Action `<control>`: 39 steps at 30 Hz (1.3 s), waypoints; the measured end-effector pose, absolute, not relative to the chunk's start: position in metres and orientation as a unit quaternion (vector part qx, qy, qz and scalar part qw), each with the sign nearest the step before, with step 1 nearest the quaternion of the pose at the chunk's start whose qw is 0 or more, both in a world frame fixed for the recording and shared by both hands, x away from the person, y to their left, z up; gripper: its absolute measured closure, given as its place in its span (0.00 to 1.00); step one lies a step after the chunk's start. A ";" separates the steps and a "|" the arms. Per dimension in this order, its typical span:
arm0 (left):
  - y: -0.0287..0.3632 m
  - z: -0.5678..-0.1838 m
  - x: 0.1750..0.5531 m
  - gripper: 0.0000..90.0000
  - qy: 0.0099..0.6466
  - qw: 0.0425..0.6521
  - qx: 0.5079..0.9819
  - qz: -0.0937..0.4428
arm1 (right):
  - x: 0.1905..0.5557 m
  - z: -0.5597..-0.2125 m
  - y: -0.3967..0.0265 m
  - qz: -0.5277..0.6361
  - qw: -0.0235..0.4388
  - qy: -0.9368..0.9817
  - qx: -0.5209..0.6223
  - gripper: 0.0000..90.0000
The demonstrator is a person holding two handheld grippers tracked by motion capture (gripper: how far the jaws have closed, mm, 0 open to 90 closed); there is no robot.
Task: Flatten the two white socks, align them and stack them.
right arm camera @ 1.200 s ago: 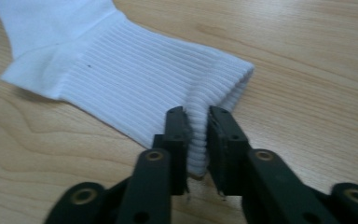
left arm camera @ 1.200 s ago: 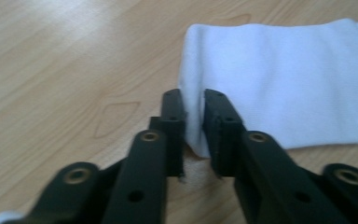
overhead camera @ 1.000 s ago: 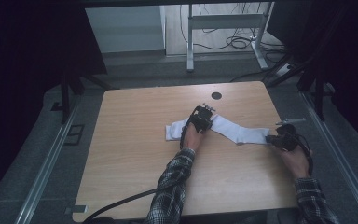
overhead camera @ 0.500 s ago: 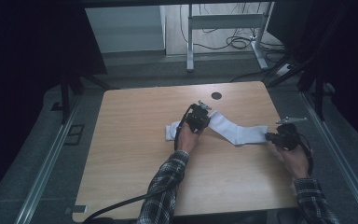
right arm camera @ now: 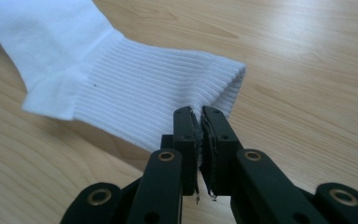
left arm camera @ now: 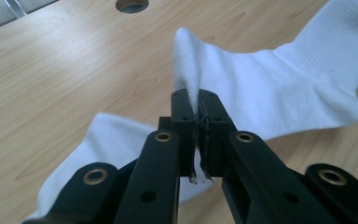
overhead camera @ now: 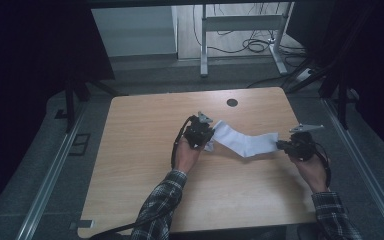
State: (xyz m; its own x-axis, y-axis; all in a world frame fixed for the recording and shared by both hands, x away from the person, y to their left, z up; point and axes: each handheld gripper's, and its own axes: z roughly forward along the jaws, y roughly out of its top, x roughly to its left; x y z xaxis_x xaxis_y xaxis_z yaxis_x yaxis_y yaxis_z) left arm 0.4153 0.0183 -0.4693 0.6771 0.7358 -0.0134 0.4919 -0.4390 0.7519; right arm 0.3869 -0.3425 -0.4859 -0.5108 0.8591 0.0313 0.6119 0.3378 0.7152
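1. The wooden counter (overhead camera: pixel 145 150) carries one white sock (overhead camera: pixel 245 142), which lies right of centre in the high view, stretched on a slant from the middle of the frame toward the right edge.
2. Since a second ago, the left tool (overhead camera: pixel 200 134) has shifted up and to the right in the high view, carrying one end of the sock over toward the rest of it. The right tool (overhead camera: pixel 286 146) has moved only a little and holds the other end near the right edge. I judge this to be a fold in progress, with the left end being brought across and not yet laid down.
3. The left tool view shows what the high view cannot: the left tool (left arm camera: pixel 196 135) is clamped on a raised pinch of fabric, and the sock (left arm camera: pixel 279 88) spreads flat beyond it, while a further white part lies beneath the jaws at lower left.
4. The right tool view shows the right tool (right arm camera: pixel 199 140) closed on the ribbed cuff (right arm camera: pixel 168 98) at its edge, detail too small to read from above.
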 end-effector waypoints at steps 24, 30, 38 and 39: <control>0.118 -0.484 0.318 0.96 0.406 0.393 0.807 0.173 | 0.362 -0.481 -0.259 0.359 0.127 0.848 0.369 0.93; 0.135 -0.503 0.299 0.95 0.425 0.388 0.802 0.159 | 0.359 -0.491 -0.240 0.338 0.112 0.865 0.353 0.93; 0.135 -0.520 0.289 0.95 0.434 0.363 0.810 0.155 | 0.360 -0.508 -0.231 0.305 0.100 0.881 0.347 0.93; 0.135 -0.522 0.290 0.95 0.435 0.359 0.811 0.155 | 0.360 -0.509 -0.230 0.303 0.100 0.882 0.347 0.93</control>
